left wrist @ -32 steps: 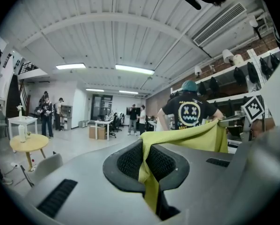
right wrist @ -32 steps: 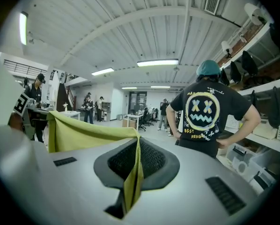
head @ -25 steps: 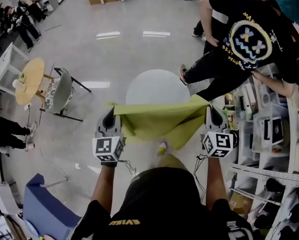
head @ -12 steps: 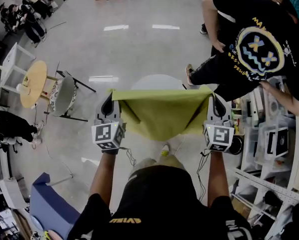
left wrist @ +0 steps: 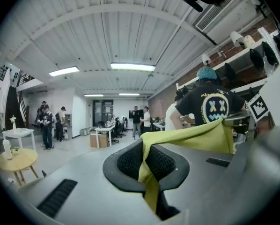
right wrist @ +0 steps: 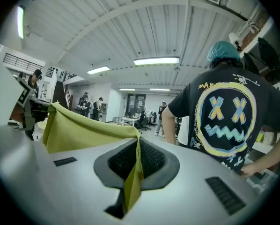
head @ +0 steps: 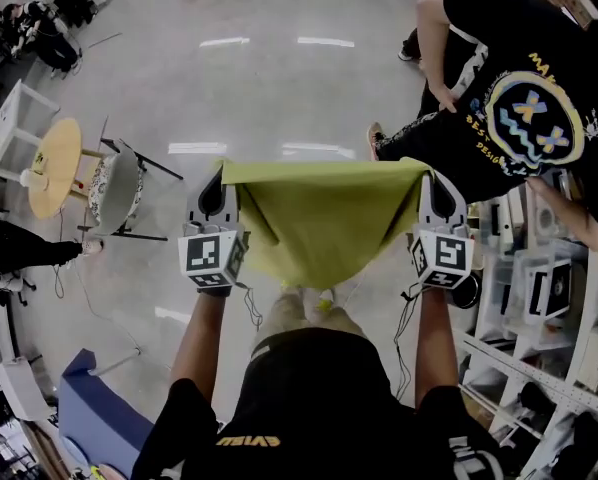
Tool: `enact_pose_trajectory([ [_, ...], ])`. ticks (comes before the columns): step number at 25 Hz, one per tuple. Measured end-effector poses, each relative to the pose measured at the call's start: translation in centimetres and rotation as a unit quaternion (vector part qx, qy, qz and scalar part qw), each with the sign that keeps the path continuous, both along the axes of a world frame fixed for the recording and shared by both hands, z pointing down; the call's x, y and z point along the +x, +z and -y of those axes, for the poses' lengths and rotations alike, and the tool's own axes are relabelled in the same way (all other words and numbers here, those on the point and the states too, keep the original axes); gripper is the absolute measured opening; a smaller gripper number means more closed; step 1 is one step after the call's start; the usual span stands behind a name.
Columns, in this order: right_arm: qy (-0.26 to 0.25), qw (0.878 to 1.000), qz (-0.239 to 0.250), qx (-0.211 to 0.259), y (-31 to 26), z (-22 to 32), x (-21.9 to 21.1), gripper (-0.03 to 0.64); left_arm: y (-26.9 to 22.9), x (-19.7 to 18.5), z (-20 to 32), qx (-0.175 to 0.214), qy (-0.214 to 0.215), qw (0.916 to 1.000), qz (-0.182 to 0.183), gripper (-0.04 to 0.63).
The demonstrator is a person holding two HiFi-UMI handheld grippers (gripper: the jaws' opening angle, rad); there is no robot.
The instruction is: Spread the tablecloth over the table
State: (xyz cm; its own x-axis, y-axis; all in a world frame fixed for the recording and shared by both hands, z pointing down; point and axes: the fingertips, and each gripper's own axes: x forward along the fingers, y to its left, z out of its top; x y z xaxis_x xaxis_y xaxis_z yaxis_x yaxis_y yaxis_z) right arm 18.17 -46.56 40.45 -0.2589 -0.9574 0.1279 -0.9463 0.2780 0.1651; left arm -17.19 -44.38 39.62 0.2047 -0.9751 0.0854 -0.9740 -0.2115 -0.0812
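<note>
— Any writing?
— "DESIG" on a bystander's black T-shirt (head: pixel 504 28)
— And the jaws?
— Left gripper (head: pixel 219 176) and right gripper (head: pixel 431 178) each clenched on a top corner of the yellow-green tablecloth (head: pixel 324 218), stretched between them in the air

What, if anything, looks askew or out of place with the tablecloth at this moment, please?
Nothing is damaged or spilled. The tablecloth hangs in the air, pinched by the left hand-held gripper and the right hand-held gripper; its top edge is taut and level, but below it gathers into a folded point instead of hanging flat.
</note>
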Motion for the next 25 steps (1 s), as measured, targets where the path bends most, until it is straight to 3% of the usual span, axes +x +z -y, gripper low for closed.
enact_pose_trajectory([
  [6,0.037,0.999,0.006,0.000,-0.3,2.8,-3.8,0.006,0.5,-3.9,4.0,-0.004,0.024,0.9996,-0.017,0.021],
  [11,0.063,0.998,-0.019,0.009,-0.9,5.3,-4.4,0.006,1.1,-4.5,8.3,-0.001,0.056,0.9975,-0.043,0.021],
  [15,0.092,0.995,-0.027,0.012,0.0,6.5,-5.2,0.006,2.3,-5.2,11.0,-0.004,0.086,0.9955,-0.040,0.021],
  [18,0.089,0.995,-0.034,0.007,0.8,7.9,-7.0,0.006,3.1,-6.9,12.5,-0.009,0.087,0.9953,-0.042,0.021],
  [25,0.074,0.996,-0.048,-0.010,3.4,11.5,-6.1,0.006,5.9,-5.9,15.5,-0.029,0.075,0.9957,-0.046,0.021],
])
